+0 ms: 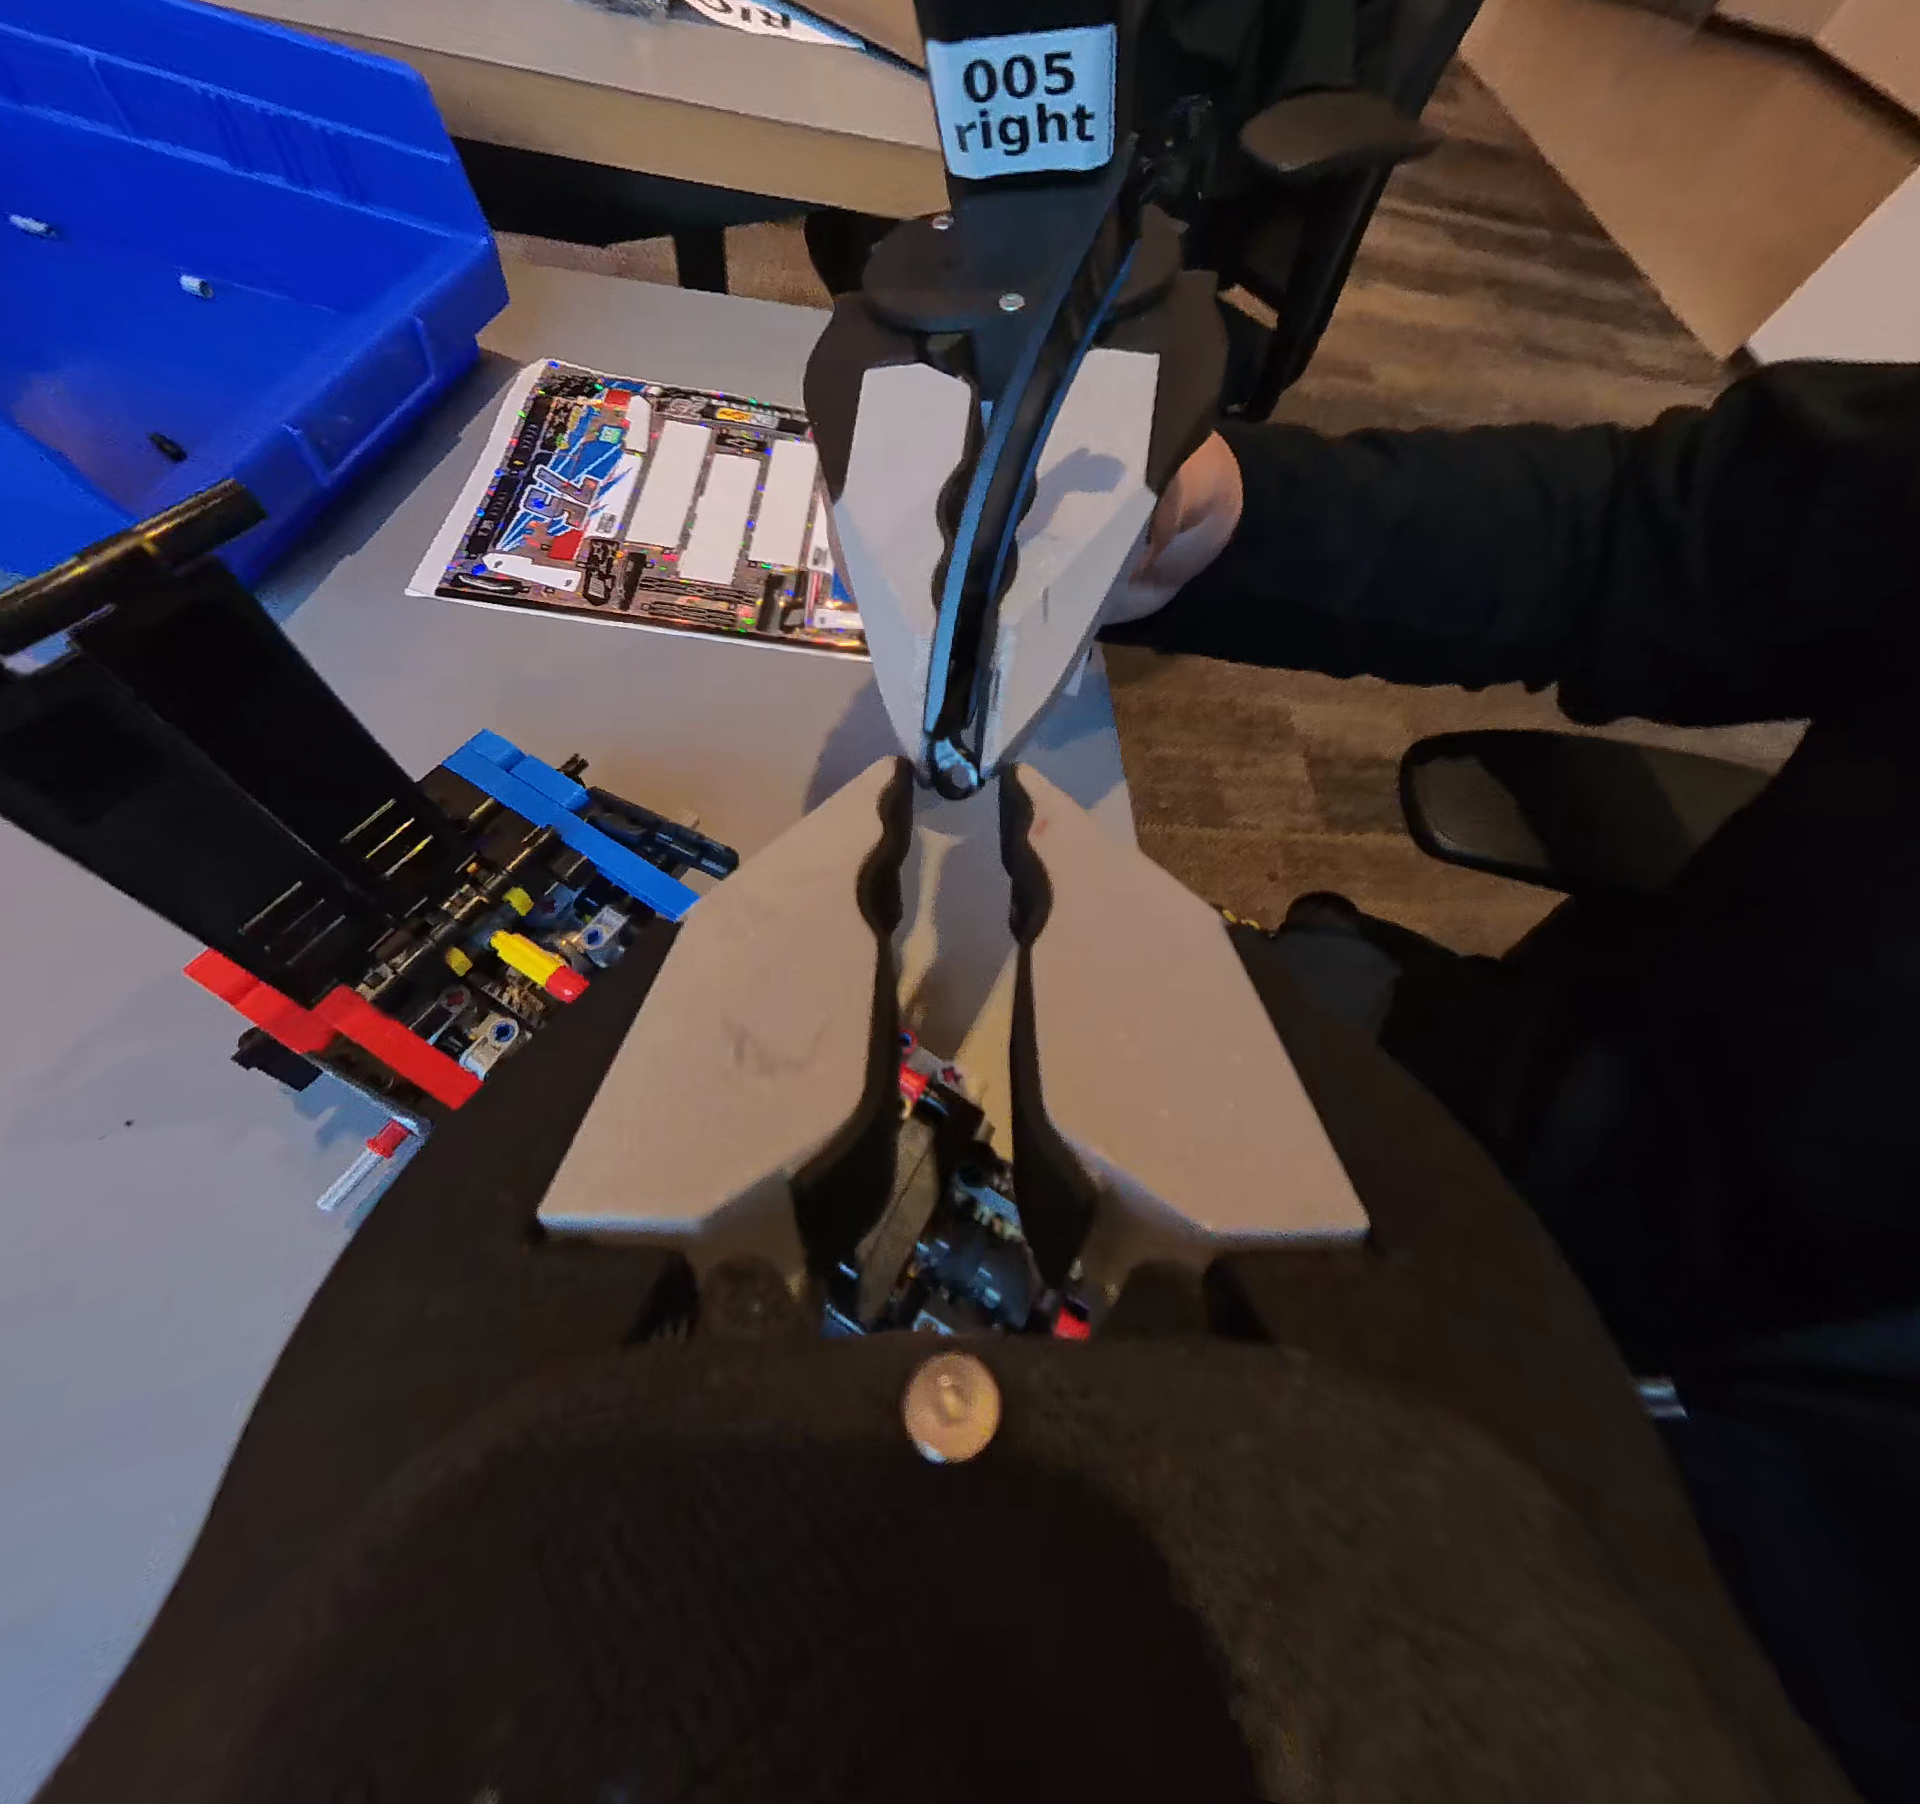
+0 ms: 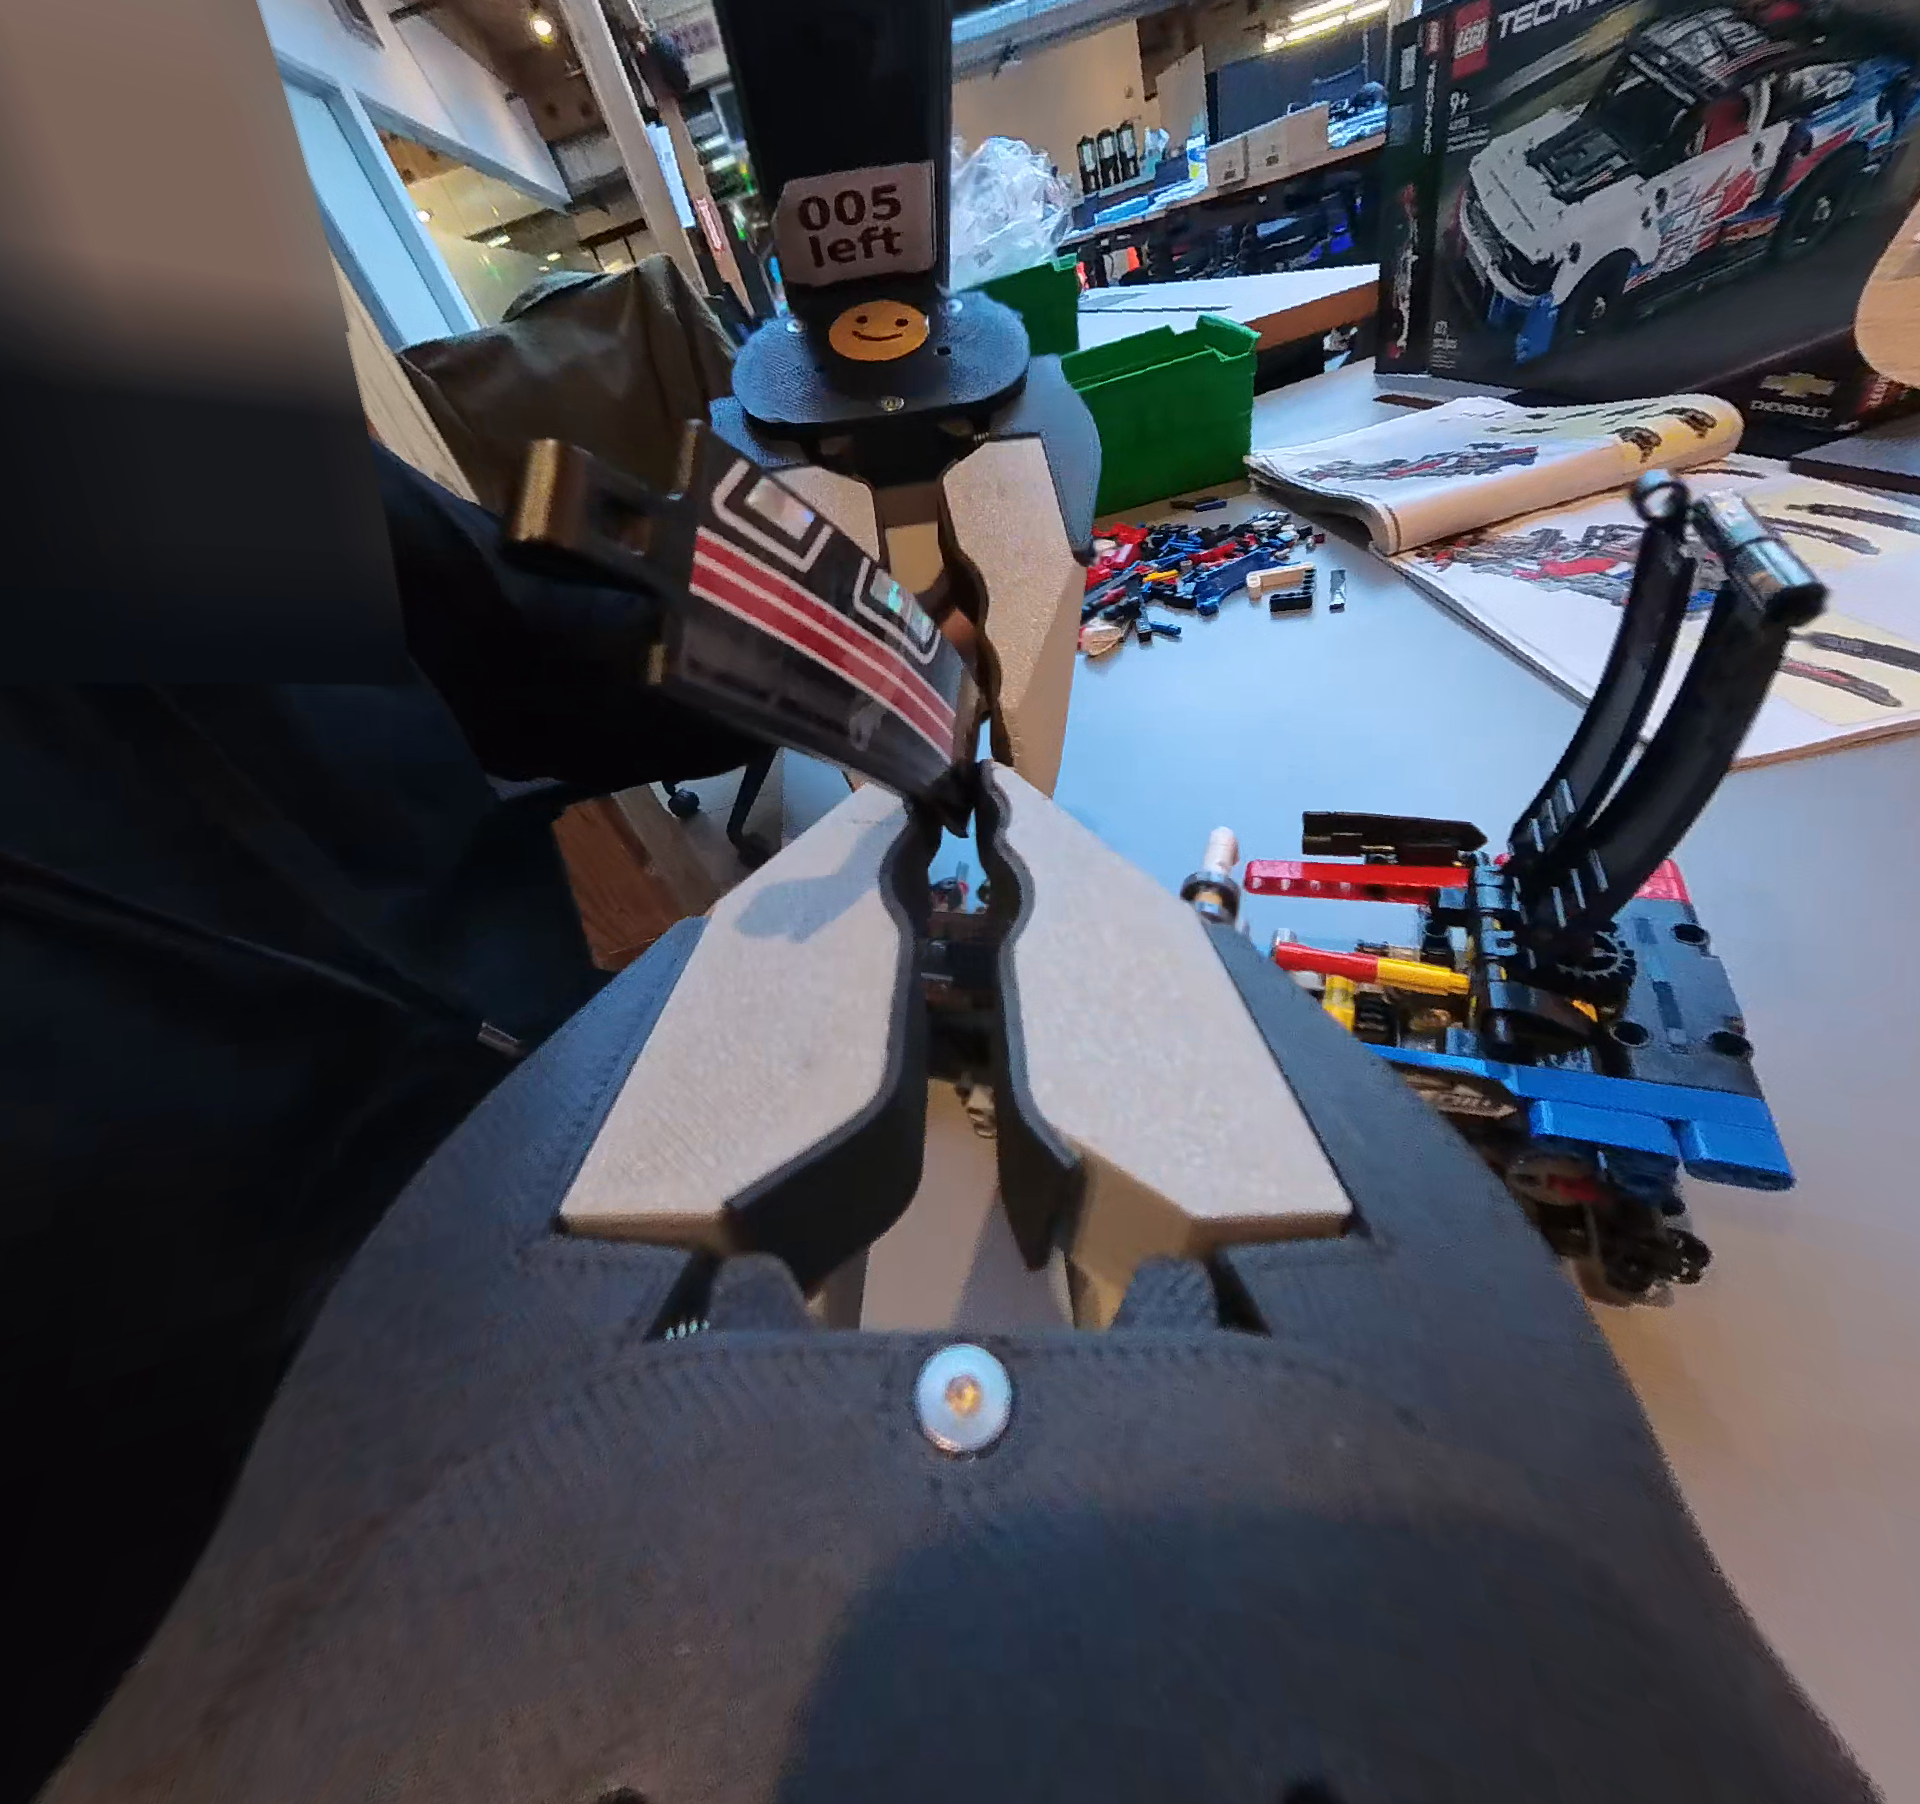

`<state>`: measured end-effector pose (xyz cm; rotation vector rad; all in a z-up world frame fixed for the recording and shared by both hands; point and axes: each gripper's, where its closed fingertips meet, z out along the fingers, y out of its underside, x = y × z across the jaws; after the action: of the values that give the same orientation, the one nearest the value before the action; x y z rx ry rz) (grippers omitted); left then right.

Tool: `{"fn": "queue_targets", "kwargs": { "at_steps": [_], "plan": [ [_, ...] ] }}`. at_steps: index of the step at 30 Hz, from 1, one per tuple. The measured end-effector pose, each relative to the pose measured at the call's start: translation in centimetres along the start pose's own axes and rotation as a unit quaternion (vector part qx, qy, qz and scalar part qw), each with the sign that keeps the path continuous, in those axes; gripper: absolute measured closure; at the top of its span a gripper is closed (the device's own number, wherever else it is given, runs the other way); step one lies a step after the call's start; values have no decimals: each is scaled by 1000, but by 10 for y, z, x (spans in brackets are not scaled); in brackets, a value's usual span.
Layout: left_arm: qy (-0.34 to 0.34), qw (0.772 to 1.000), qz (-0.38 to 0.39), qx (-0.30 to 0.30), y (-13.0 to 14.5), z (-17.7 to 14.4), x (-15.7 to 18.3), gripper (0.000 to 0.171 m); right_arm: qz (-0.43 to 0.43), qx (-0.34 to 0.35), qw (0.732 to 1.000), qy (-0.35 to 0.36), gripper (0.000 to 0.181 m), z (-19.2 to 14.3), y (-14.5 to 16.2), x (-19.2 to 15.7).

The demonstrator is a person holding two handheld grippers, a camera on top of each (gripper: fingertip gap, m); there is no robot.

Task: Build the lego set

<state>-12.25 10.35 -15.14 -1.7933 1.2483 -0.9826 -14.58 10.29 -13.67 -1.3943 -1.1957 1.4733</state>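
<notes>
Right wrist view: a curved black lego panel with red and white stripes [image 2: 821,611] is held in the air between the two grippers.
The right gripper [image 2: 961,798] pinches its lower tip; the left gripper [image 2: 971,715] clamps the same end from above. The half-built black, blue and red lego car chassis [image 2: 1538,1016] sits just beside them on the grey bench [image 2: 1299,715].

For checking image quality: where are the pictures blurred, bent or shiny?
Left wrist view: sharp at the sticker sheet, whose foil glints; table edges bow from the wide lens; soft finger shadows fall on the table. Right wrist view: the panel shows small glare; a blurred patch covers the upper left.
</notes>
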Motion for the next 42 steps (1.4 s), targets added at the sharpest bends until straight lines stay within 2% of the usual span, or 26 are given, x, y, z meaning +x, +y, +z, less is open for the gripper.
{"fn": "queue_targets", "kwargs": {
  "at_steps": [5,6,7,8,13,16,18,20,22,25,28,29,30,31,35,37,39,42],
  "plan": [
    [-21,999,-21,22,8,0,-21,160,-36,-30,998,47,179,5,5,22],
    [-23,999,-26,26,9,-1,-25,162,-53,-37,996,61,179,5,5,26],
    [-28,999,-30,28,11,-1,-31,171,-69,-42,994,74,178,5,4,31],
    [-32,998,-32,32,11,-2,-36,171,-82,-46,992,81,177,5,4,34],
    [6,997,-56,45,7,-3,-39,171,-96,-47,991,75,179,2,3,41],
    [22,996,-60,55,7,-3,-37,166,-99,-46,992,70,179,1,5,44],
    [2,997,-63,45,13,-4,-46,158,-109,-71,988,82,178,-1,12,49],
    [-61,998,-28,19,20,-8,-61,141,-101,-114,983,101,179,-2,23,56],
    [-76,997,26,16,15,-10,-55,141,-90,-160,976,115,178,-2,33,60],
    [-83,994,65,8,2,-9,-47,144,-92,-184,972,114,178,3,38,56],
    [-44,997,60,-2,-2,-4,-36,148,-91,-206,969,107,178,8,44,50],
    [-29,998,55,-6,-3,-2,-31,151,-91,-209,968,103,178,10,45,47],
    [-19,998,54,-11,-2,0,-28,166,-92,-209,968,101,178,11,45,44],
    [-20,998,59,-15,-2,1,-28,169,-93,-211,968,99,178,12,46,42],
    [-31,997,44,-54,7,5,-37,171,-91,-227,963,117,167,7,52,45],
    [-15,998,24,-57,6,6,-35,171,-83,-215,966,115,167,6,49,44],
    [-20,996,39,-74,8,8,-36,171,-72,-209,969,110,166,4,46,43],
    [-21,994,62,-85,6,10,-34,171,-66,-217,968,105,178,3,47,42]
  ]
}}
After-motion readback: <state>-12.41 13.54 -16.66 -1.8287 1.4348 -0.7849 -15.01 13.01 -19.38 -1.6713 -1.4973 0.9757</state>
